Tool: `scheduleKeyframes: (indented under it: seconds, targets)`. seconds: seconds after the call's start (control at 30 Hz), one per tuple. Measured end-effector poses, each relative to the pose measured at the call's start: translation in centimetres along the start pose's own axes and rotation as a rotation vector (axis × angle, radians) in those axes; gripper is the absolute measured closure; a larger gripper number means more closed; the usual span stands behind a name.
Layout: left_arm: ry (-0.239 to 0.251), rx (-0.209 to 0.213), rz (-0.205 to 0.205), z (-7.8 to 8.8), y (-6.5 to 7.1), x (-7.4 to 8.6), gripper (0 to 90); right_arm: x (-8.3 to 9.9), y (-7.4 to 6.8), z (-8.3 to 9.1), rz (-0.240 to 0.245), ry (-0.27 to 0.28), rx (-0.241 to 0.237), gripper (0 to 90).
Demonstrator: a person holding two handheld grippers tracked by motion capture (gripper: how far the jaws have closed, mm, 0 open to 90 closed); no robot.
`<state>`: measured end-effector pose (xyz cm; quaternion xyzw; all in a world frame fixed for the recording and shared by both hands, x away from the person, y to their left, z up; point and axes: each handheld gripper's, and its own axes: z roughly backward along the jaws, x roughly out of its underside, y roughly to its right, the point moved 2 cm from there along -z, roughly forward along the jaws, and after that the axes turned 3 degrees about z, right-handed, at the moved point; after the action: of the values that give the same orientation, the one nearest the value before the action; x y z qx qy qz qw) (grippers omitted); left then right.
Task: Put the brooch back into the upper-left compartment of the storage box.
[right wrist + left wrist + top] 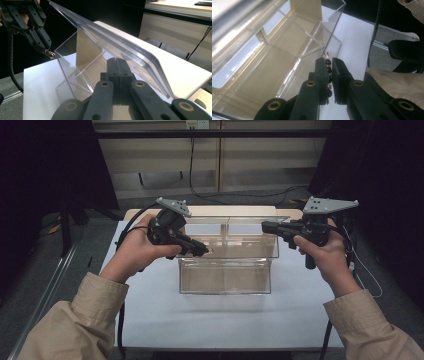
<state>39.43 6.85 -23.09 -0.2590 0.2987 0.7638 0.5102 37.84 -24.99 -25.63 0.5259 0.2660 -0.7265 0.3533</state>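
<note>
A clear acrylic box [225, 276] stands in the middle of the white table, its clear lid [235, 237] raised at a slant. My left gripper [204, 251] hovers at the box's left front corner, shut on a short string of dark beads [327, 72] with a gold clasp [50, 53] sticking out past the tips. In the left gripper view the box's open inside [287, 50] lies just beyond the jaws. My right gripper [265, 226] reaches in from the right, jaws shut with nothing between them [116, 61]. Its tips sit under the tilted lid [120, 42]; I cannot tell whether they touch it.
The white table top [150, 312] has free room in front of and beside the box. Thin clear dividers [302, 28] split the box inside. Black cables [121, 232] trail from both grippers. Dark floor and a wall with cables [192, 175] lie beyond the table.
</note>
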Motion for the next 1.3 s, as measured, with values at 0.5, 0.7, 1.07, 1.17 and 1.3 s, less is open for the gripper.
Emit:
scheduleKeyframes:
  seconds: [0.5, 0.7, 1.07, 1.17, 1.3]
  targets:
    - [0.024, -0.038, 0.009, -0.1, -0.8, -0.1, 83.9, 0.0, 0.0, -0.1, 0.003, -0.001, 0.001, 90.0]
    - [0.029, -0.044, 0.019, -0.4, -1.2, 0.3, 83.9, 0.0, -0.1, 0.0, 0.004, 0.002, 0.001, 90.0]
    - [0.046, -0.079, 0.039, -0.5, -1.8, 0.9, 83.8, 0.0, 0.0, 0.0, 0.003, 0.001, 0.002, 90.0]
    - [0.050, -0.088, 0.043, -0.5, -2.0, 0.9, 83.9, 0.0, 0.0, 0.0, 0.004, -0.001, 0.002, 90.0]
    - [0.047, -0.092, 0.042, -0.5, -2.1, 1.0, 83.8, 0.0, 0.0, 0.0, 0.004, 0.000, 0.003, 90.0]
